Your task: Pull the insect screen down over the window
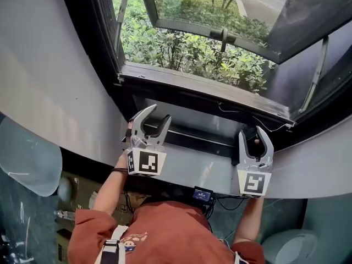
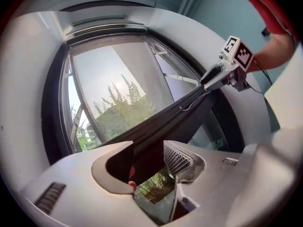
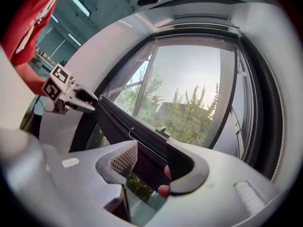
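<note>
Insect screen [image 1: 187,117] ends in a dark, straight pull bar [image 1: 203,141] that lies low, just near of the black window sill [image 1: 209,88]. The left gripper [image 1: 158,114] is clenched on the bar's left end and the right gripper [image 1: 254,133] on its right end. The bar looks stiff and smooth, probably light metal. The mesh would be thin and easily torn, so the bar is the place to hold, with both ends kept level.
</note>
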